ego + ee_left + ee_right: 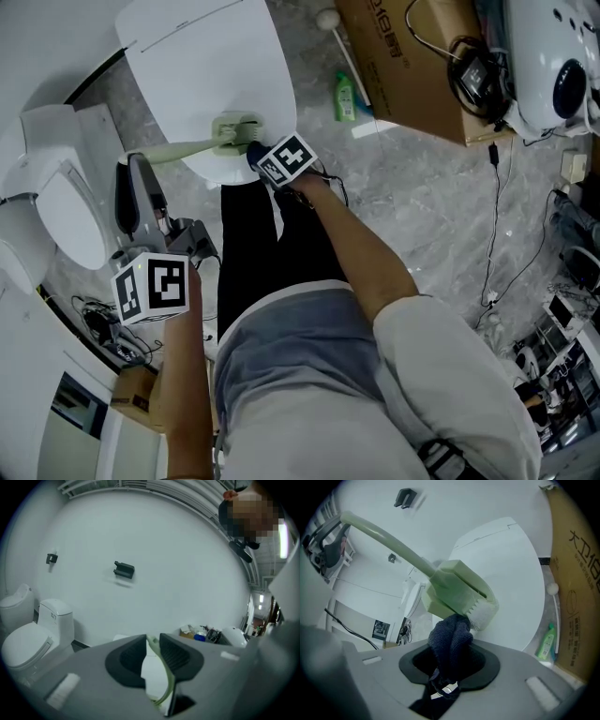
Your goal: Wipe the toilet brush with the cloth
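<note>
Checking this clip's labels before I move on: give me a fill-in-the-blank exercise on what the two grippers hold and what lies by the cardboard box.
1. The left gripper is shut on the pale green toilet brush, gripping its ____.
2. The right gripper holds a dark blue ____ up against the brush head.
3. On the floor beside the cardboard box lies a small green ____.

Missing words: handle; cloth; bottle.
</note>
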